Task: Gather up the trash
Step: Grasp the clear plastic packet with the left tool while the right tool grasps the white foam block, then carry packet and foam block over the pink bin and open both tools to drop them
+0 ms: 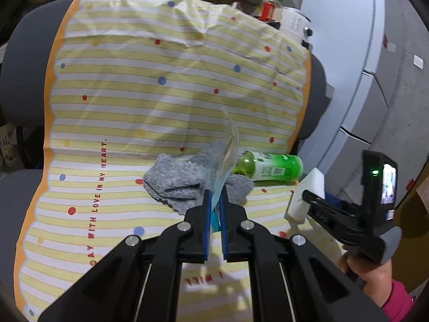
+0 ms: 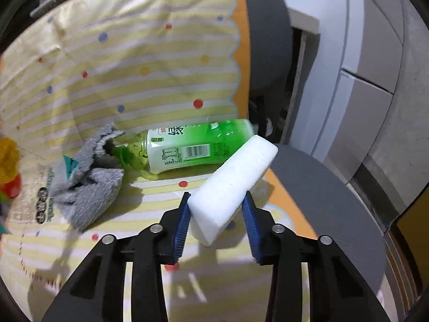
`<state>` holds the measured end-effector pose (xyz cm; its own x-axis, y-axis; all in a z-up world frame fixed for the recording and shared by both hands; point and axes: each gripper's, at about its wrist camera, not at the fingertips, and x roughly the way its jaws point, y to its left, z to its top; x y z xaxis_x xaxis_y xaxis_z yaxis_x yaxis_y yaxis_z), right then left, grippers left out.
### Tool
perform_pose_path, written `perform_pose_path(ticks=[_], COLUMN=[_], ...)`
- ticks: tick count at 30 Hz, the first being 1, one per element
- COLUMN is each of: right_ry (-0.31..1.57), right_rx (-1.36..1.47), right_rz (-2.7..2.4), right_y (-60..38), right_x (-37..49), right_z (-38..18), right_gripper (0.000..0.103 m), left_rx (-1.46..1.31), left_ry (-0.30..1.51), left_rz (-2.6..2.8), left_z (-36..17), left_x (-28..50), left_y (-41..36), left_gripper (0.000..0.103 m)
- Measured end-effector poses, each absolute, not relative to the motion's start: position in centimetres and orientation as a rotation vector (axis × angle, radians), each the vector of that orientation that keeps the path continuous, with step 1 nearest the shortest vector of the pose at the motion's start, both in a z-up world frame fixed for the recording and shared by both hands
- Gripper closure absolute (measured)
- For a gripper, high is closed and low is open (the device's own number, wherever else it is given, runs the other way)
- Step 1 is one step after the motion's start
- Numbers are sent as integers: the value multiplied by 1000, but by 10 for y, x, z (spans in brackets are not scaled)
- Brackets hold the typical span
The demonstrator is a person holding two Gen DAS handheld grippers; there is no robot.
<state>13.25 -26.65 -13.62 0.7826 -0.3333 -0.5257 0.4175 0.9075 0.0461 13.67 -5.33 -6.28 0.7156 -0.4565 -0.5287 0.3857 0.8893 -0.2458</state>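
My left gripper point(image 1: 215, 193) is shut on a clear plastic wrapper point(image 1: 228, 147) with a teal edge, which stands up from its jaws. Just beyond it a crumpled grey cloth point(image 1: 177, 179) lies on the yellow striped sheet point(image 1: 161, 94), and a green bottle point(image 1: 270, 167) lies on its side beside the cloth. My right gripper point(image 2: 217, 201) is shut on a white foam block point(image 2: 236, 177), both blue pads against its sides. In the right wrist view the green bottle point(image 2: 187, 147) lies right behind the block, the grey cloth point(image 2: 88, 187) to its left over the printed wrapper point(image 2: 43, 204).
The striped sheet covers a grey padded chair point(image 2: 321, 201). A cluttered shelf with a red can point(image 1: 266, 10) runs along the back. White drawers point(image 1: 356, 80) stand to the right. A person's hand point(image 1: 370, 276) in a pink sleeve holds the right gripper.
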Motion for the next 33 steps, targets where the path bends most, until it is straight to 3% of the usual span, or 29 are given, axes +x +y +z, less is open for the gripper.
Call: perform_pose_path(ticks=[14,24,33], right_ry=[382,446,546], right_rx=[198,290,385], right_rz=[-300,-505,-593], right_y=[-302,-359,-398], right_x=[-78,-188,-214], right_z=[-111,-156,-204], right_gripper=[65,63,58], left_rx=[-16,54,104], left_ry=[573,618,668], left_rz=[-771,-1025,-1101], left_z=[-47,-63,-77], left_x=[20,-40,-59], left_y=[-151,-253,-289], left_gripper=[99,99,99])
